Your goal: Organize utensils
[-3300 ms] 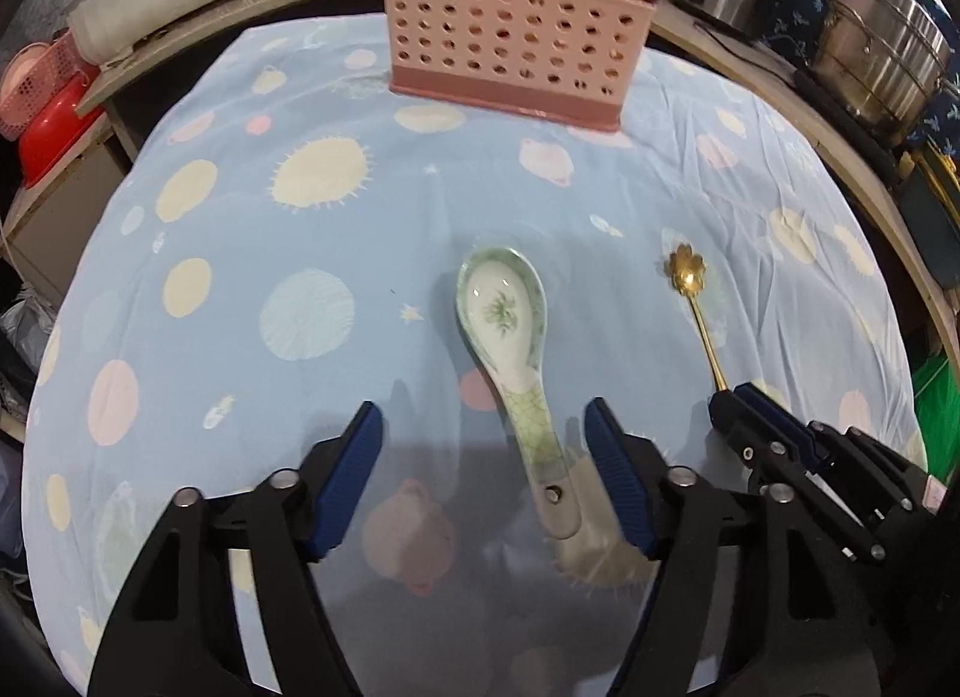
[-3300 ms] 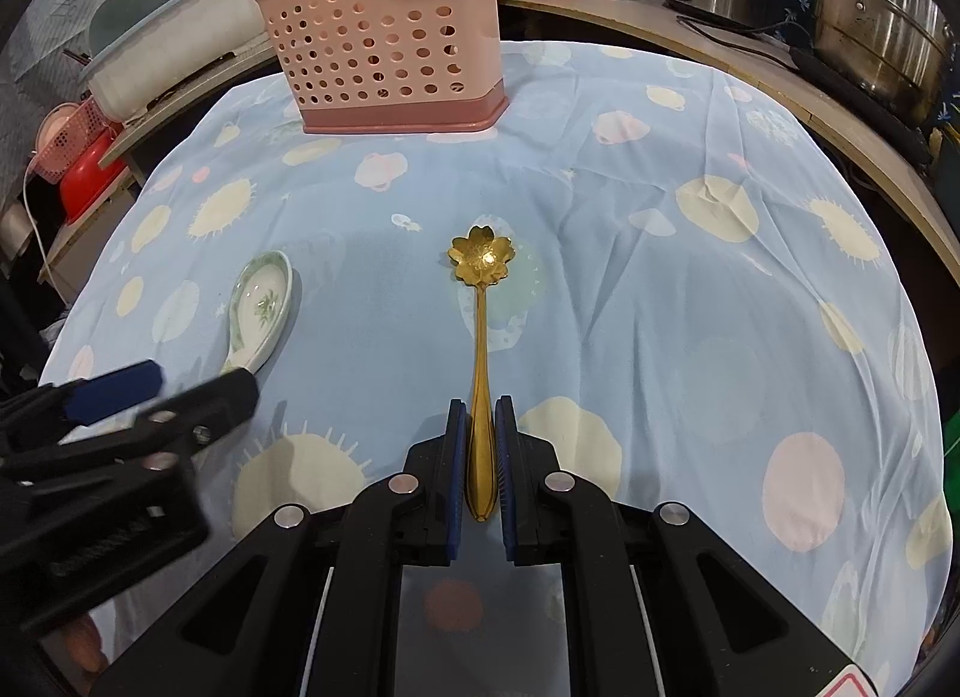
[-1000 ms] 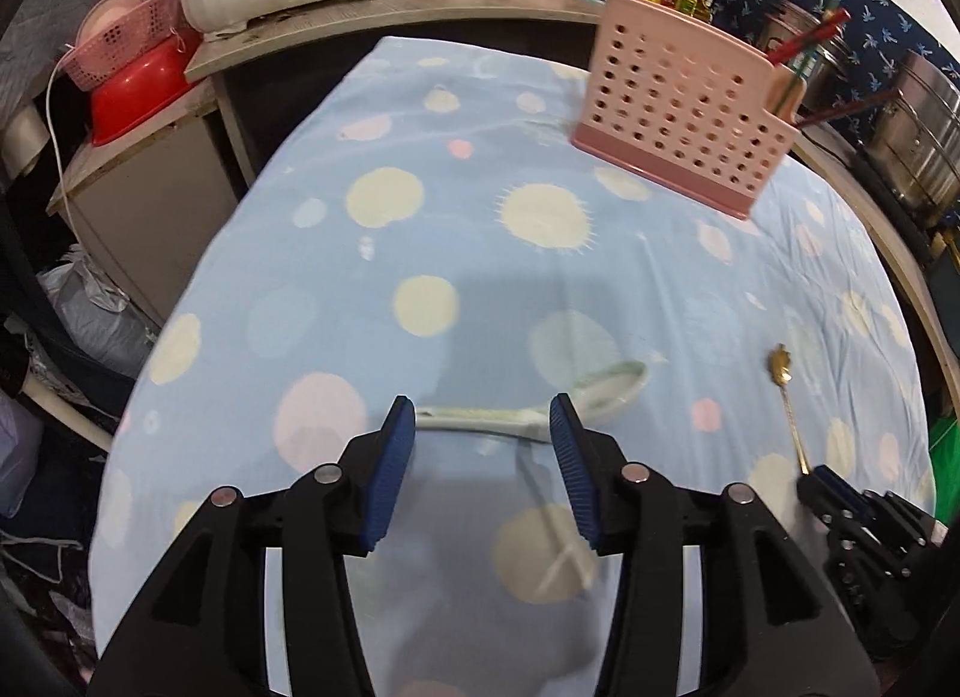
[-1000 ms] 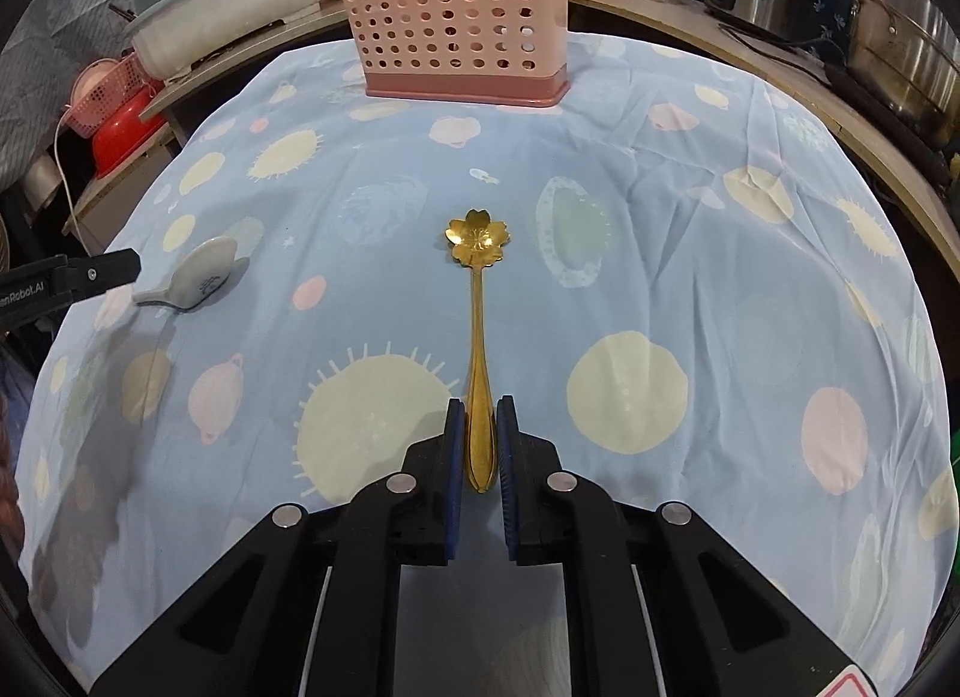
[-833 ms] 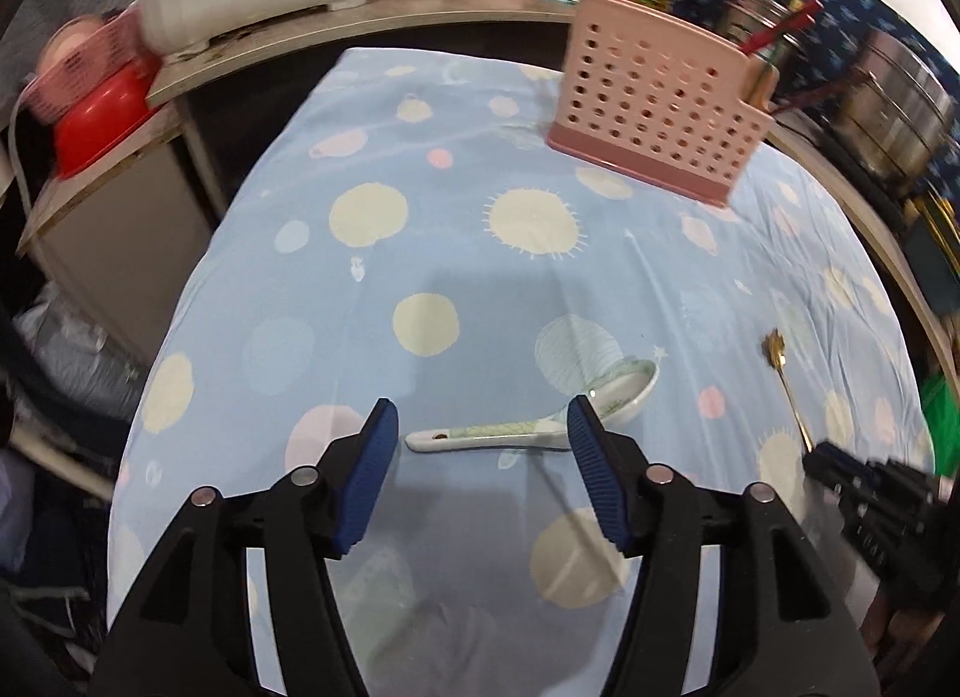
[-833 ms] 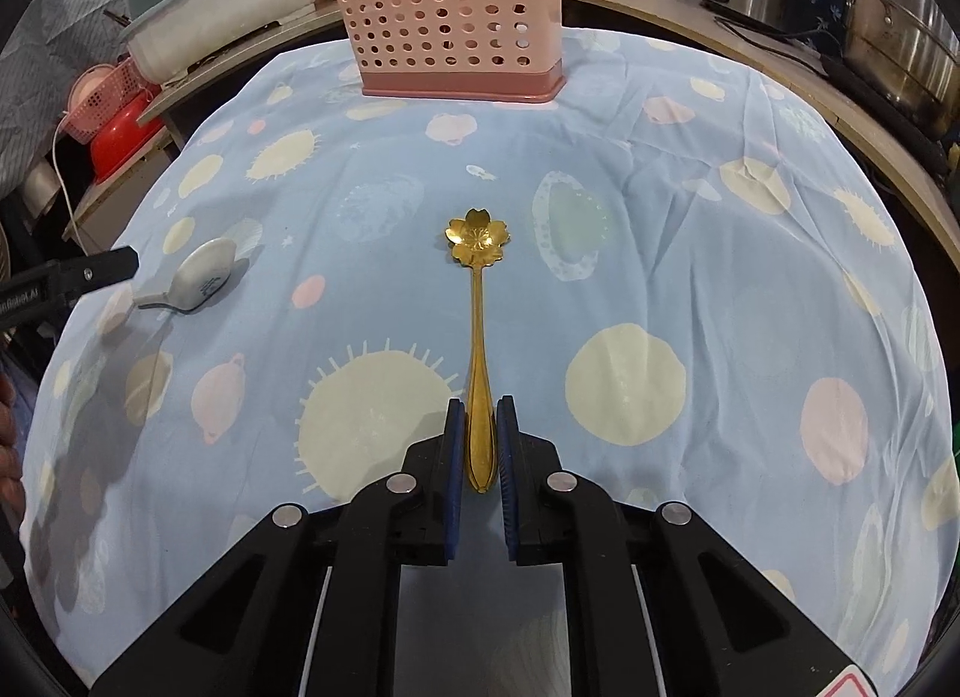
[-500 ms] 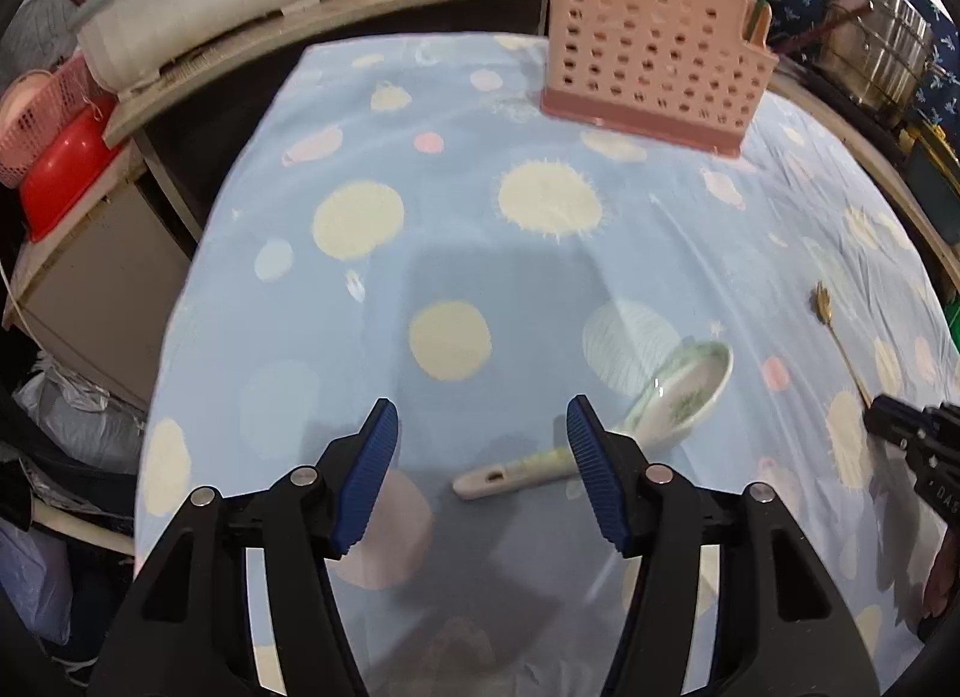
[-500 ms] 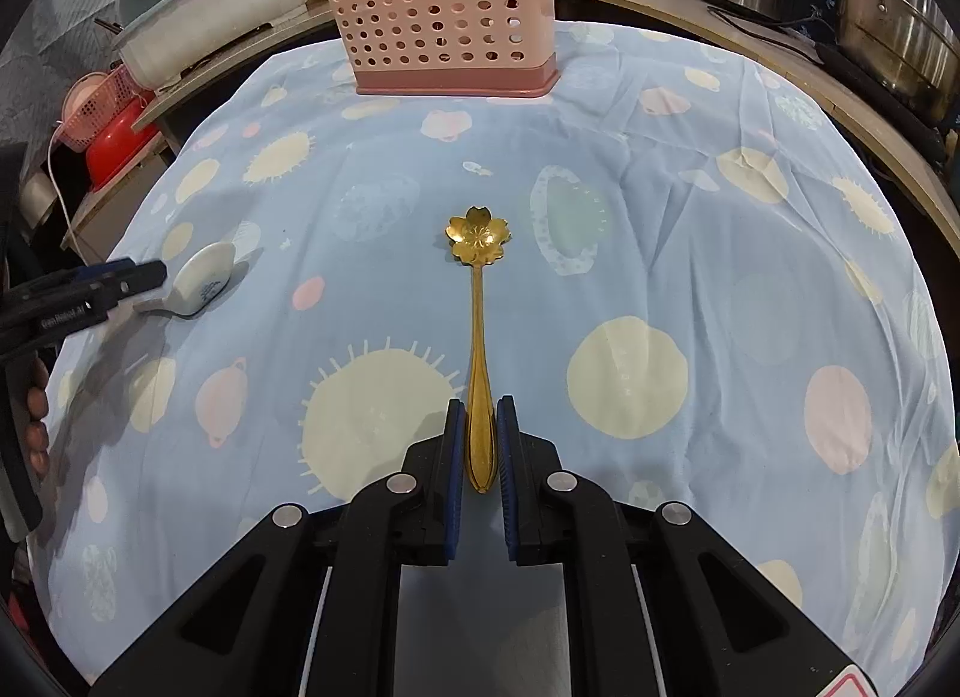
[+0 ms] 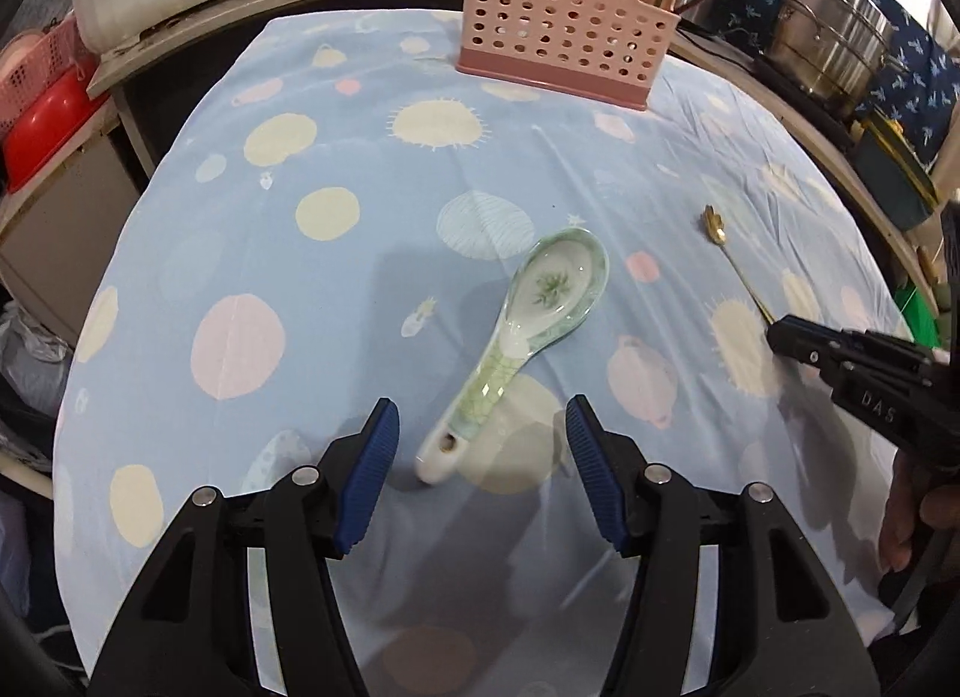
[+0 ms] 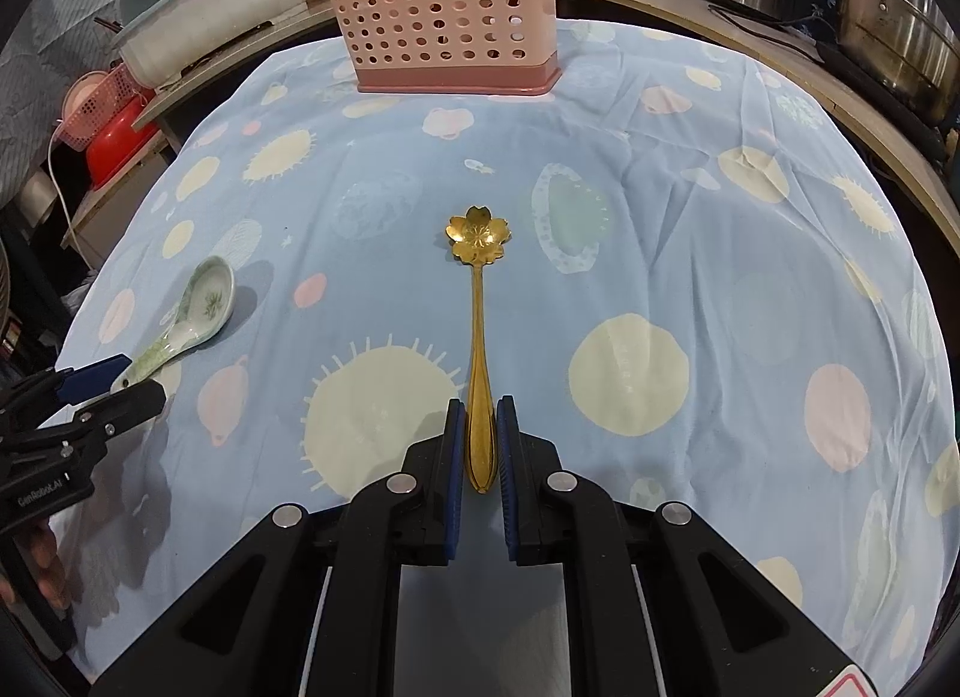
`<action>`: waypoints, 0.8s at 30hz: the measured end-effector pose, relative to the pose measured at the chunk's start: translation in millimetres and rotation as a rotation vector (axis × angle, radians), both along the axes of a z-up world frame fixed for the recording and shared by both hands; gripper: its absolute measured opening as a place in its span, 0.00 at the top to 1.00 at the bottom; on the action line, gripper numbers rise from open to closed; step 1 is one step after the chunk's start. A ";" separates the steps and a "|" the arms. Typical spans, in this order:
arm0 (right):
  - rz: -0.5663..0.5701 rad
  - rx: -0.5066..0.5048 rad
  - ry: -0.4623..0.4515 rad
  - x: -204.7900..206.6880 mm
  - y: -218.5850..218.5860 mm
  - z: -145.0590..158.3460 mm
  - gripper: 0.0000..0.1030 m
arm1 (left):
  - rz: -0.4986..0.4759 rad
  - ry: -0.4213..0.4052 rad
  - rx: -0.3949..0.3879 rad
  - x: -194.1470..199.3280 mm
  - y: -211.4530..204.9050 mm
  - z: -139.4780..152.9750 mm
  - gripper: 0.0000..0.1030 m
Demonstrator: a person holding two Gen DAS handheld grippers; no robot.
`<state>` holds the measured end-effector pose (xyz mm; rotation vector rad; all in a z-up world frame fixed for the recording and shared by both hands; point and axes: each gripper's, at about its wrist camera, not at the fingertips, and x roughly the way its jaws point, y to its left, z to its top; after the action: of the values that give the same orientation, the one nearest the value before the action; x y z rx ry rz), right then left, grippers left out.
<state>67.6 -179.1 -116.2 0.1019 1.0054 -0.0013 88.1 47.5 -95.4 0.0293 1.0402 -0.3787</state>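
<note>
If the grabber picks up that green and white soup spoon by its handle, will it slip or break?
The ceramic spoon looks glazed and shiny, so its handle may slide between the left gripper's open pads. It looks stiff, not bendy, and could probably chip if dropped. Its wide bowl likely makes that end heavier, so it may droop.

From my left wrist cam the gold spoon [image 9: 733,257] is tiny, and its handle end vanishes behind the right claw [image 9: 774,334] at the right edge of the frame. The ceramic spoon [image 9: 521,332] has a smeared handle tip. In the pink caddy [image 10: 443,18], top of the right cam, I can't make out the contents.
</note>
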 end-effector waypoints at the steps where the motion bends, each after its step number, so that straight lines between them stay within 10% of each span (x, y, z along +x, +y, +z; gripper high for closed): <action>1: 0.001 -0.002 -0.001 -0.1 0.1 -0.2 0.90 | 0.000 0.009 -0.003 1.1 0.6 -1.1 0.47; 7: 0.001 0.001 -0.003 -1.2 0.2 0.2 0.90 | -0.037 -0.007 0.022 -5.6 -12.3 -2.9 0.53; 14: 0.003 0.005 -0.006 -2.4 0.7 0.9 0.90 | -0.028 0.018 -0.050 -6.8 -11.5 -1.3 0.89; 24: 0.013 0.011 -0.016 -6.4 1.0 5.6 0.90 | 0.000 0.031 -0.071 -12.5 -14.1 2.1 0.90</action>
<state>61.2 -178.2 -110.6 0.1046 0.9904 0.0169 75.5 33.4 -93.3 -0.0401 1.0564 -0.4163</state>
